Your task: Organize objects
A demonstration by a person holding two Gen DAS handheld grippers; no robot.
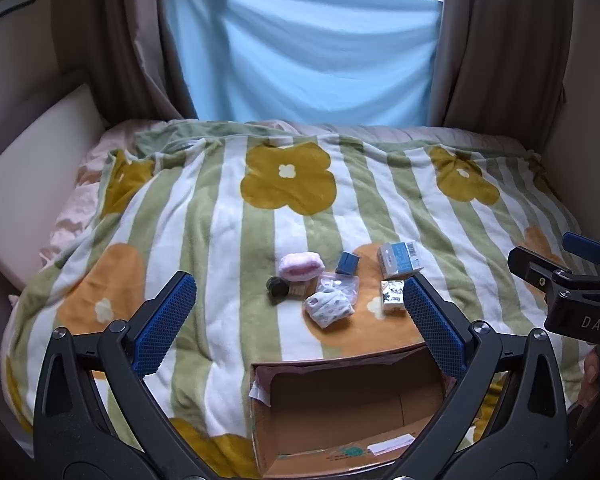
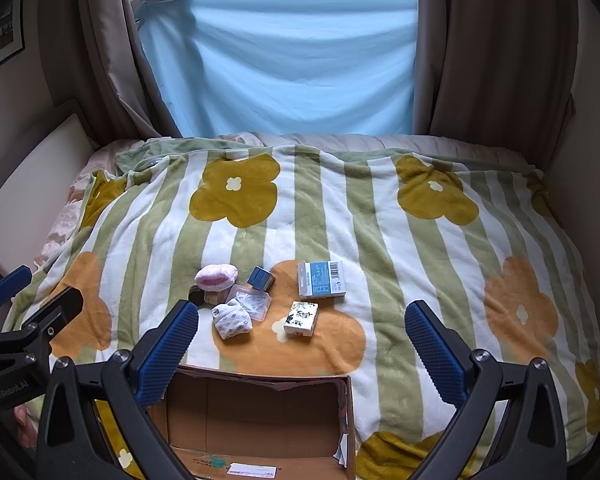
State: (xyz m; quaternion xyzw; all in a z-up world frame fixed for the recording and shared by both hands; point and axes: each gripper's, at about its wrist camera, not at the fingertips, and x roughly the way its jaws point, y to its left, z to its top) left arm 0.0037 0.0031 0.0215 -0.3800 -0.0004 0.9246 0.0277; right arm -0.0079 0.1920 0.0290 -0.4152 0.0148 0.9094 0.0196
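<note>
Right tool (image 2: pixel 301 336) hangs wide open, empty, over an open cardboard box (image 2: pixel 260 420) on the bed's flowered blanket (image 2: pixel 420 248), w/ small items just ahead: white tissue pack (image 2: pixel 301 317), blue-white box (image 2: pixel 321 279), rolled socks (image 2: pixel 232 320), pink puff (image 2: pixel 216 276), left tool (image 2: pixel 28 300) off to the left.

Open cardboard box (image 2: pixel 260 412) on bed (image 2: pixel 420 240) just below right tool (image 2: pixel 302 332); small items cluster (image 2: pixel 268 300) lies beyond box.
</note>
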